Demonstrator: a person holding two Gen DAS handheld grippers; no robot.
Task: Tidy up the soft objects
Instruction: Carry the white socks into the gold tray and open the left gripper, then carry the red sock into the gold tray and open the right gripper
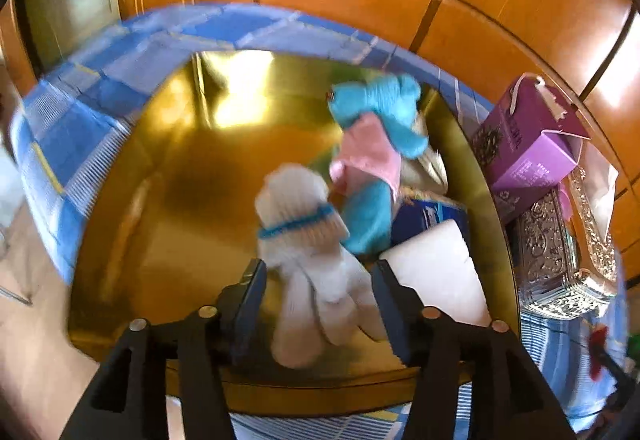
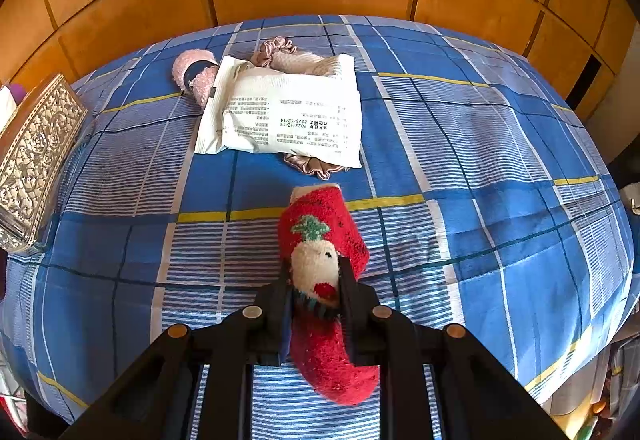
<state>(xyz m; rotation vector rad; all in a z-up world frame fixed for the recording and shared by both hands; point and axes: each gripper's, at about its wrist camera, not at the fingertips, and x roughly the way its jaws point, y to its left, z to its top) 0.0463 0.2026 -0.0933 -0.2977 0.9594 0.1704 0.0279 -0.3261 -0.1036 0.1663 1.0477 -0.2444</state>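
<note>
Left wrist view: the left gripper (image 1: 318, 298) hangs over a gold box (image 1: 168, 224) set on the bed (image 1: 72, 128), its jaws apart. A white glove (image 1: 308, 240) lies between them, touching neither pad, beside a blue and pink soft toy (image 1: 372, 160) near the box's right wall.

Right wrist view: the right gripper (image 2: 316, 282) has its jaws clamped on a red sock (image 2: 324, 240), above the bed's near edge. A white packet (image 2: 284, 112) lies toward the far edge.
</note>
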